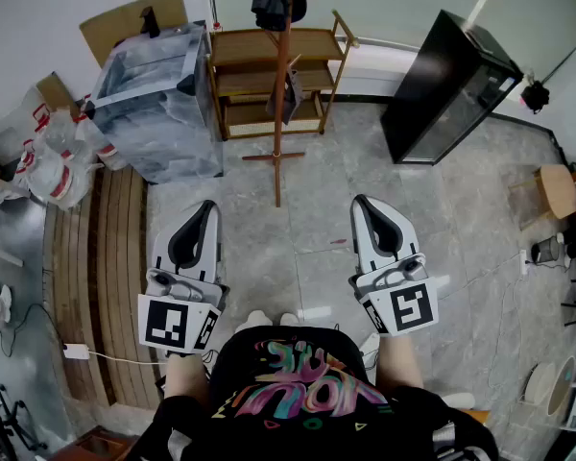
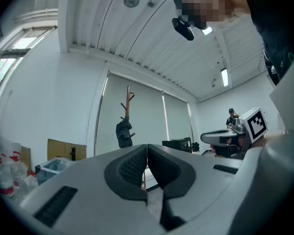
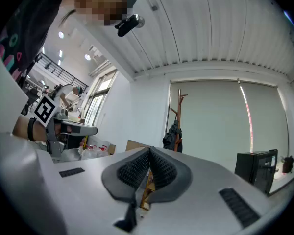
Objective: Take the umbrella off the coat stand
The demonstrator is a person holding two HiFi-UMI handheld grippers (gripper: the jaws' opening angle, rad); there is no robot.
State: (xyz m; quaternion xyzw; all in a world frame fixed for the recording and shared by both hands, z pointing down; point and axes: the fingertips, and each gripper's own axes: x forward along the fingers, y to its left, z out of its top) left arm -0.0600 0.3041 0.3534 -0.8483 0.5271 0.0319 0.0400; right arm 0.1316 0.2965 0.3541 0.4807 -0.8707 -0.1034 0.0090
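Well apart from coat stand (image 1: 279,84), umbrella (image 3: 172,137) hanging, left claw (image 1: 209,206) closed, right claw (image 1: 362,202) closed

Bright even ceiling light; claw views fisheye-warped, dark corners; sharp.

I'm standing in what looks like a spare office or lab room, partly used for storage. Under me is a grey tiled floor (image 1: 317,219), and around me are white walls, lowered roller blinds (image 3: 210,116) and a slatted ceiling (image 2: 152,43) with a strip light (image 2: 224,76). Near the far wall stand a wooden shelf rack (image 1: 254,48), a coat stand (image 1: 278,113) and a black cabinet (image 1: 442,89). A plastic-wrapped crate (image 1: 158,94), cardboard (image 1: 125,22), full plastic bags (image 1: 53,161) and a wooden slatted panel (image 1: 110,277) crowd one side, and a cable (image 1: 115,358) trails across the floor.
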